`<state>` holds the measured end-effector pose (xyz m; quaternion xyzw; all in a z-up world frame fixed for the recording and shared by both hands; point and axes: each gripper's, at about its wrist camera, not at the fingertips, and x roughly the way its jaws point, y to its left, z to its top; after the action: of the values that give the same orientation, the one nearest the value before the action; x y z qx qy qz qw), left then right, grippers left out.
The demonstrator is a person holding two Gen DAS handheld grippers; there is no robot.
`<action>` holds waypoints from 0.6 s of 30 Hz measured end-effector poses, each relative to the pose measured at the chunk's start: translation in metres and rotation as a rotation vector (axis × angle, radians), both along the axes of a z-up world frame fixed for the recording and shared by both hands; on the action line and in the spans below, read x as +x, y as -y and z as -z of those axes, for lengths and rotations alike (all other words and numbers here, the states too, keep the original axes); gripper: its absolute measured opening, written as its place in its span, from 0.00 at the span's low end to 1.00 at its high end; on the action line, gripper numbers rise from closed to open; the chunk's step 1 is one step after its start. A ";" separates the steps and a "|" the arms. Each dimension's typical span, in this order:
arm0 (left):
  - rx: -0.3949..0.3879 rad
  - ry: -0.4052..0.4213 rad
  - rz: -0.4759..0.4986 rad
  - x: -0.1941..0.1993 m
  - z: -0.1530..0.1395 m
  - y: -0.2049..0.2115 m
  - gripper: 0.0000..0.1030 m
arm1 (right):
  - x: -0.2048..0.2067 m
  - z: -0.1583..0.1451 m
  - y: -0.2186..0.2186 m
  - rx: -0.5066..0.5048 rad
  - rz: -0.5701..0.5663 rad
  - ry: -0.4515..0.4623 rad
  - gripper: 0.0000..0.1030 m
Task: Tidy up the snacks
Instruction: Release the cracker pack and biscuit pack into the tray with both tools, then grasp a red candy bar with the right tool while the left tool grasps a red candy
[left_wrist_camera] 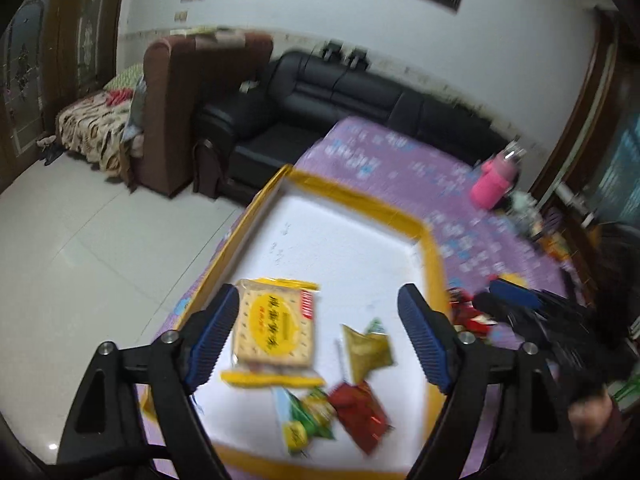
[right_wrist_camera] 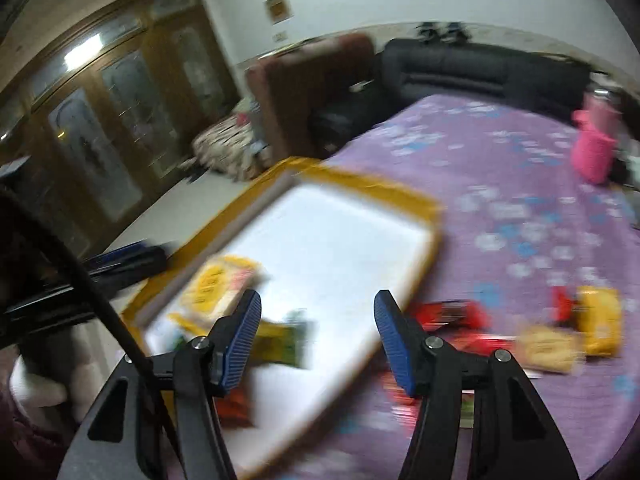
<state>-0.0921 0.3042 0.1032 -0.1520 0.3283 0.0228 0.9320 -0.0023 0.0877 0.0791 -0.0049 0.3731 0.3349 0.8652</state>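
Nearest the lens, the left gripper (left_wrist_camera: 320,340) is seen with its blue-padded jaws spread wide and nothing between them; it hangs above the near end of the tray (left_wrist_camera: 434,248), apparently released over the snacks already gathered there. The right gripper (right_wrist_camera: 318,340) is likewise spread and empty, poised over the tray's right edge with loose packets lying to its right.

The table is covered by a purple patterned cloth (left_wrist_camera: 400,160), and the white tray with a yellow rim is laid on it near the table's left edge, presumably as the collecting place. Inside the tray, the large yellow cracker packet (left_wrist_camera: 276,334) lies flat beside the left jaw. A small olive-gold packet (left_wrist_camera: 370,350), a red packet (left_wrist_camera: 360,412) and a green-and-yellow packet (left_wrist_camera: 308,420) are clustered at the near end, close together.

Outside the tray, on the cloth to the right, several snacks are left unsorted: red wrappers (right_wrist_camera: 452,316) just beside the tray's edge and yellow packets (right_wrist_camera: 600,320) farther right. These are judged to be the remaining work, and the right gripper appears placed to reach them.

A pink bottle (left_wrist_camera: 494,184) stands at the far side of the table. Much is smeared by motion blur, especially in the right wrist view; packet labels cannot be read, and the exact count of loose wrappers cannot be told.
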 end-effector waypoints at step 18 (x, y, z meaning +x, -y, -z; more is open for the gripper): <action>-0.116 0.026 0.096 -0.048 0.015 0.043 0.86 | 0.033 0.078 0.005 -0.347 0.111 -0.066 0.22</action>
<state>-0.1403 0.2613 0.0878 -0.1901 0.3240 -0.0429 0.9258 0.0306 0.0831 0.0012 -0.1227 0.4530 0.2171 0.8559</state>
